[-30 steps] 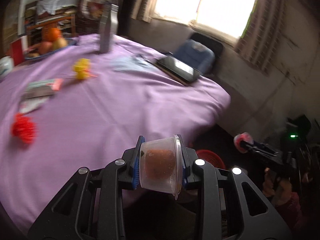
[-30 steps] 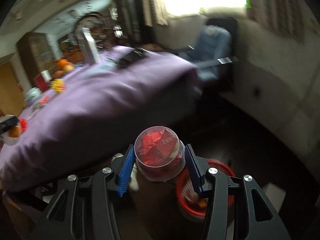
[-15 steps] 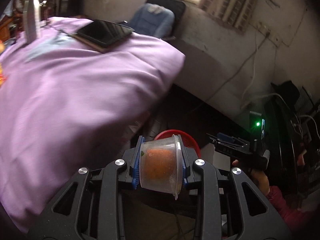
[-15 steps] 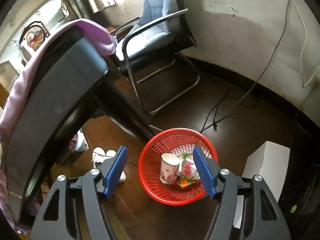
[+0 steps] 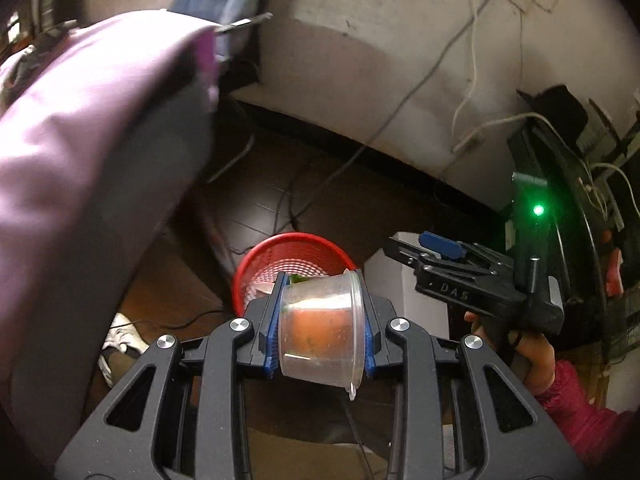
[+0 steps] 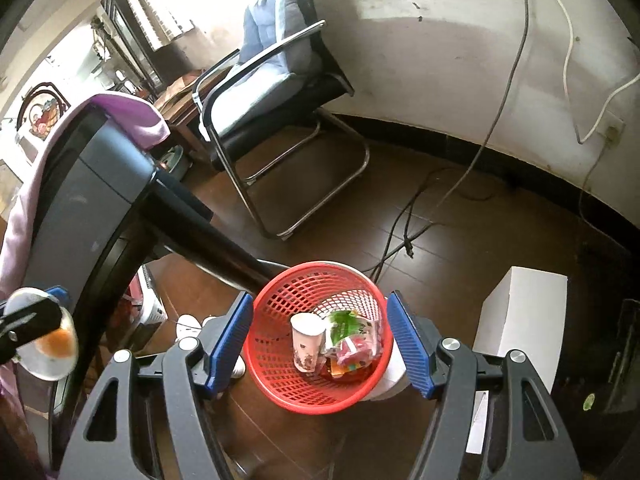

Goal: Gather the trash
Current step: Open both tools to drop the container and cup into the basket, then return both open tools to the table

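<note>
The left claw (image 5: 322, 320) is clamped on a clear plastic cup (image 5: 320, 330) lying sideways, with the red basket (image 5: 256, 268) just ahead and below it, while the empty right claw (image 6: 320, 344), jaws apart, hangs directly above that basket.

home room, clothed table (image 5: 80, 152), armchair (image 6: 272, 64)

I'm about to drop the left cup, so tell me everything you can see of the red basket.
The basket is a round red plastic mesh bin with a solid rim, standing upright on the dark floor between a table leg and a white box. It holds a paper cup standing upright, plus green and red wrappers. The open right gripper hangs above it, touching nothing. In the left view, its rim shows just beyond the held cup.
</note>
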`<state>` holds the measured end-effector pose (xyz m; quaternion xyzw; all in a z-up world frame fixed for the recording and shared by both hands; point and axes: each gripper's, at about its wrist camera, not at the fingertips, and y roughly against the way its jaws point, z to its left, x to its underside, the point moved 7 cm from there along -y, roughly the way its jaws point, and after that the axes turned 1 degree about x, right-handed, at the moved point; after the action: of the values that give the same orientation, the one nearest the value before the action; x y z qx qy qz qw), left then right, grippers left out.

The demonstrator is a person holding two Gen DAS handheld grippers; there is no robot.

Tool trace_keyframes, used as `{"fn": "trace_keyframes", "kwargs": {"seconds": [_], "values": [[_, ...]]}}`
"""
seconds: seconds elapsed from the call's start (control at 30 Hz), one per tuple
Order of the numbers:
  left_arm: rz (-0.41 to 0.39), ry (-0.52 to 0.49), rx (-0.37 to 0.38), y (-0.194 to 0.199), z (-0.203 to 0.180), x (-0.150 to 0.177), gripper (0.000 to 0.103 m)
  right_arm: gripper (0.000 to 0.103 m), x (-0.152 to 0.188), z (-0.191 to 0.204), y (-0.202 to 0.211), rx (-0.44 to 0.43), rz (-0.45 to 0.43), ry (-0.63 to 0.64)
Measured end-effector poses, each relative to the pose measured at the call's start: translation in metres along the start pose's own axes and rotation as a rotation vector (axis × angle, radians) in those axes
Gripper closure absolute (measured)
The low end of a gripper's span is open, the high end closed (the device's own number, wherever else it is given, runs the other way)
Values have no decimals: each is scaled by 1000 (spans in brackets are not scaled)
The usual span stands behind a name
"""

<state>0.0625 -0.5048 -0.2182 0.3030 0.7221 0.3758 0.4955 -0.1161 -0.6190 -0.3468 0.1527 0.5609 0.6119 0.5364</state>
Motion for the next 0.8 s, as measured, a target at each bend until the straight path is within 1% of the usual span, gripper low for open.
{"fn": "trace_keyframes", "kwargs": {"seconds": [0.03,0.07,0.1,0.13,0.17,0.2,0.3,0.47,0.67,0.8], "values": [[3,-7,-3,-5,-3,-3,70,35,0,-2,-1,1,0,-3],[7,-13,-8,-9,-4,-6,65,35,-1,-4,-1,2,1,-6],[7,-15,-17,-10,-4,-8,54,35,0,-5,-1,2,2,-8],[2,-14,-27,-9,-4,-8,48,35,0,-6,0,2,2,-10],[-8,-13,-43,-8,-3,-10,38,35,0,-7,0,3,2,-11],[-14,-12,-49,-6,-1,-11,31,35,0,-8,1,4,0,-11],[-30,-7,-67,2,5,-9,27,35,1,-8,1,4,-2,-16],[-42,20,-100,10,11,-6,23,35,1,-1,6,-9,-6,-12],[-77,31,-115,25,14,-4,21,35,-4,19,20,-14,-27,38],[-102,36,-131,36,15,-1,19,30,-4,31,28,-9,-35,64]]}}
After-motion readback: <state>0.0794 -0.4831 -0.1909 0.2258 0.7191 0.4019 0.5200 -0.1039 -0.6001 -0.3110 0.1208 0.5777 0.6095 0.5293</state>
